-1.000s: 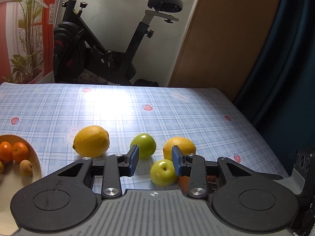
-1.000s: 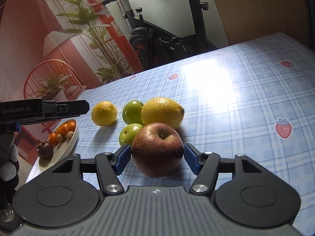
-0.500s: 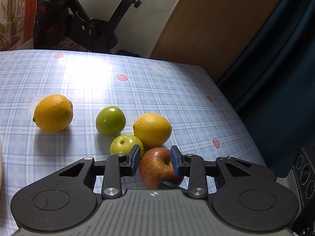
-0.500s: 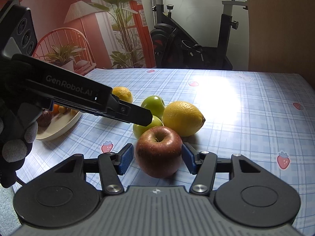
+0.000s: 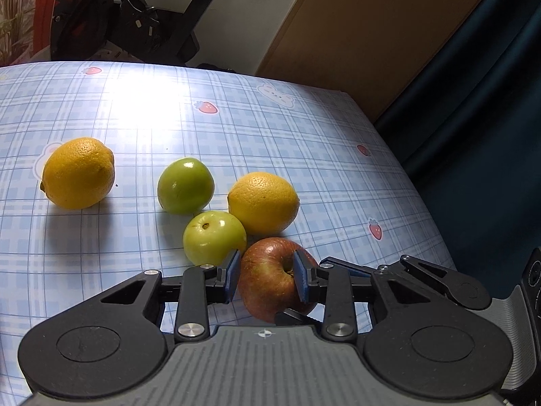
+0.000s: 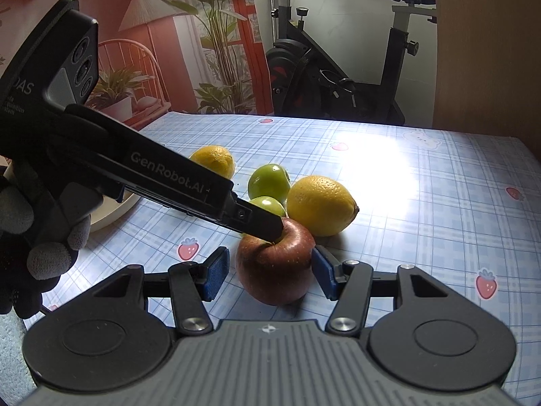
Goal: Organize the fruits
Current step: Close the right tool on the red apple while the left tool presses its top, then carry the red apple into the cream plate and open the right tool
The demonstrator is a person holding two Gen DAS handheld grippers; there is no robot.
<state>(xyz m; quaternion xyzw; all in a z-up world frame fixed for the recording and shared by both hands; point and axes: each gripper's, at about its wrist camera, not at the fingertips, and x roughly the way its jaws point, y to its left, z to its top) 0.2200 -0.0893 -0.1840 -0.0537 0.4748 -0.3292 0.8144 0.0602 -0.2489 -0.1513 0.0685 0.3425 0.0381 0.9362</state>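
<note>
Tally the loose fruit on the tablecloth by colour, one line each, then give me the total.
Yellow: 2, a lemon at the left and a lemon beside the apple.
Green: 2, the far green fruit and the near green fruit.
Red: 1, the red apple.
Total: 5.

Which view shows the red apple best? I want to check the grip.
The right wrist view: the red apple shows nearly whole, stem dimple included. In the left wrist view, the left gripper covers part of it.
</note>
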